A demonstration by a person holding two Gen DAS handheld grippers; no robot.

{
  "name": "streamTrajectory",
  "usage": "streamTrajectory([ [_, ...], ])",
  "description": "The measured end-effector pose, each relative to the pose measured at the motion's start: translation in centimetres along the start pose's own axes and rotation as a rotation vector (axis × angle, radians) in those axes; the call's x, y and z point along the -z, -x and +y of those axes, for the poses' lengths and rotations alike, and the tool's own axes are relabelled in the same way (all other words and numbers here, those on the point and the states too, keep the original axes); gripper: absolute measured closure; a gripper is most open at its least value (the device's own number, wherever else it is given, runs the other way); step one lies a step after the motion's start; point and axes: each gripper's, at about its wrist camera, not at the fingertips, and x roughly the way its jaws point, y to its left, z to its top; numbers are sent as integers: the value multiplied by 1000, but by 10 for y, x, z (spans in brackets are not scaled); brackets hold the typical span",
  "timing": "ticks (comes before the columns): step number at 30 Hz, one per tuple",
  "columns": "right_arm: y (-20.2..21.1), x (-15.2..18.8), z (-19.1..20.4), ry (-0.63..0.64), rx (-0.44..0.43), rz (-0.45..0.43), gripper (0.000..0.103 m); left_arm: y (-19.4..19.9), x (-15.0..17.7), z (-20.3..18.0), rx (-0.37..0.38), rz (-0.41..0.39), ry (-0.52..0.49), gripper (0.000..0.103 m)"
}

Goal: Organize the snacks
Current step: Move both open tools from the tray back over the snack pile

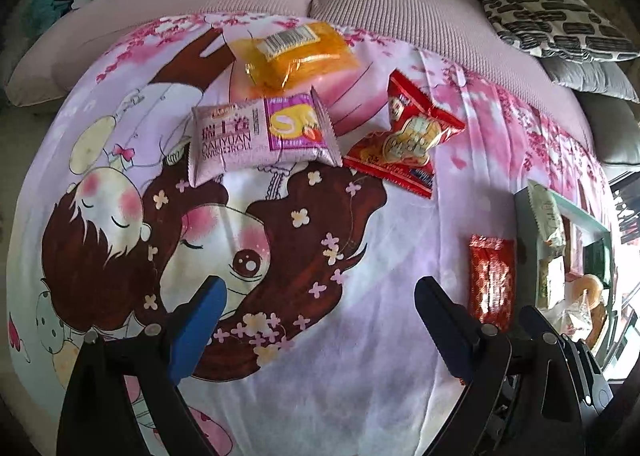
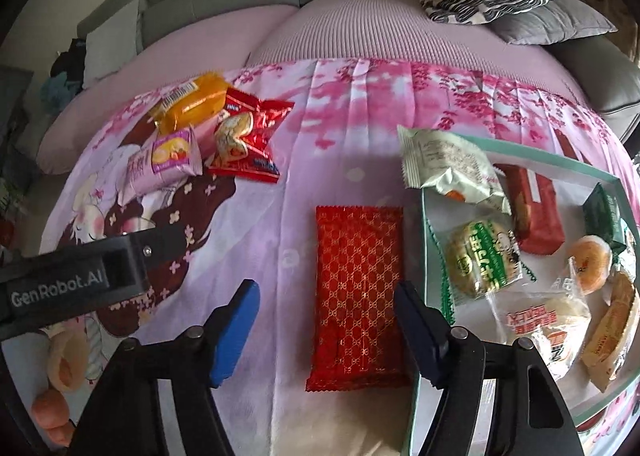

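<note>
Right hand-held gripper (image 2: 324, 310): jaws wide apart, nothing gripped, straddling near end of flat red foil packet with gold lattice print (image 2: 358, 296); no clear contact.
Left hand-held gripper (image 1: 320, 308): jaws wide apart, nothing held, over cartoon-print bedsheet (image 1: 360, 356).
Red packet flat on sheet, just left of mint-rimmed rectangular tray (image 2: 580, 170); tray holds several wrapped pastries.
Far left of packet, clustered: pink swiss-roll wrapper (image 1: 262, 134), orange cake wrapper (image 1: 294, 52), red crinkled snack bag (image 1: 408, 136).
</note>
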Motion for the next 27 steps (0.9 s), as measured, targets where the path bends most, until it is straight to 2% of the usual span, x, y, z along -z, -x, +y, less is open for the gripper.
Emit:
streamTrajectory([
  [8, -9, 2, 0, 12, 24, 33, 31, -20, -1, 3, -29, 57, 36, 8],
  [17, -19, 5, 8, 57, 55, 59, 31, -18, -2, 11, -22, 42, 53, 8],
  [27, -27, 6, 15, 86, 118, 47, 29, -11, -1, 11, -10, 34, 66, 8],
])
